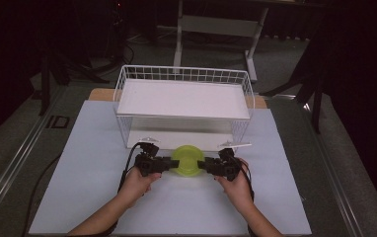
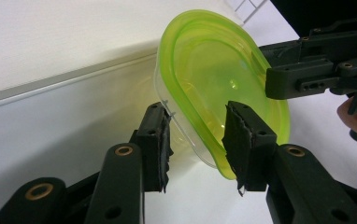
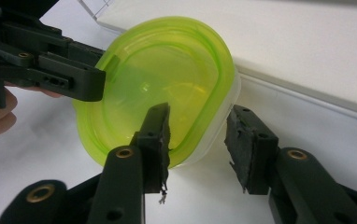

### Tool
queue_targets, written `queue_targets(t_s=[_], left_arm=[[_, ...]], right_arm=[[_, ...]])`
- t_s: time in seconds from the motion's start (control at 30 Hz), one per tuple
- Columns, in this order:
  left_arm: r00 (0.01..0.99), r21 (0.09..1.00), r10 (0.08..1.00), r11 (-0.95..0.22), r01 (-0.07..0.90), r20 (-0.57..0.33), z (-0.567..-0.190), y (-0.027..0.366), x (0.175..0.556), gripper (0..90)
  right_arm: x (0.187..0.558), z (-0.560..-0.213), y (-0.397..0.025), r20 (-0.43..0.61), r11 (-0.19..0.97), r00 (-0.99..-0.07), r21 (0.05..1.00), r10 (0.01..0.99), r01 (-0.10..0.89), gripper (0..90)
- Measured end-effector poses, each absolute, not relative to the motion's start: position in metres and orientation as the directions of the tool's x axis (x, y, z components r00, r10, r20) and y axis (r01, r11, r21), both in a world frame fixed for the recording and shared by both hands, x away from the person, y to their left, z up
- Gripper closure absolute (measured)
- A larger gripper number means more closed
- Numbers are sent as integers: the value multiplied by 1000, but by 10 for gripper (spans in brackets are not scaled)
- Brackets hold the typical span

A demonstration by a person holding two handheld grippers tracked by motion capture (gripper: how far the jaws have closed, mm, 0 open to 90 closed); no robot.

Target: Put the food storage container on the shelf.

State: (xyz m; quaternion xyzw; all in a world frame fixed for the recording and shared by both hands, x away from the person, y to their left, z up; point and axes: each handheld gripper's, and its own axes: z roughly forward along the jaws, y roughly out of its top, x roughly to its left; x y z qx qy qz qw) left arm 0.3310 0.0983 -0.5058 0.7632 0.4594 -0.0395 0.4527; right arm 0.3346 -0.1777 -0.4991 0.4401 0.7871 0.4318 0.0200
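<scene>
Writing: "ID" marking [image 1: 57,122] on the floor left of the table, read from the high view; none legible elsewhere.
Left gripper [image 1: 169,163]: jaws spread, straddling the left rim of the green-lidded container [image 1: 187,160]; pads [image 2: 163,144] not pressed tight (cannot tell if they touch).
Container: on the white table [image 1: 93,192], just before the white wire rack [image 1: 184,106].
Right gripper [image 1: 205,165]: jaws apart across the right rim.
Gripper views: clear tub under the lid [image 3: 167,84].

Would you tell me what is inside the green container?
The green container looks empty through its translucent lid; only a small central bump shows. Its underside and the table beneath are hidden.
</scene>
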Motion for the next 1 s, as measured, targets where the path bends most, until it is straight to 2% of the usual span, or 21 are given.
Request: queue_targets(t_s=[0.23, 0.33, 0.43, 0.5, 1.0], left_arm=[[556, 654, 678, -147, 742, -480, -505, 99, 321, 692], [549, 657, 700, -151, 739, -457, -505, 101, 318, 767], [540, 646, 697, -144, 750, -472, -506, 103, 315, 784], [557, 657, 703, -170, 735, -441, -506, 102, 312, 797], [582, 770, 719, -102, 629, -380, -480, 113, 319, 810]], right_arm=[[330, -496, -177, 343, 247, -613, 695, 712, 676, 687], [328, -496, -176, 365, 246, -622, 692, 693, 679, 753], [324, -496, -174, 364, 248, -625, 692, 691, 678, 774], [324, -496, -173, 362, 250, -624, 690, 693, 679, 797], [331, -468, -164, 351, 181, -621, 754, 701, 631, 804]])
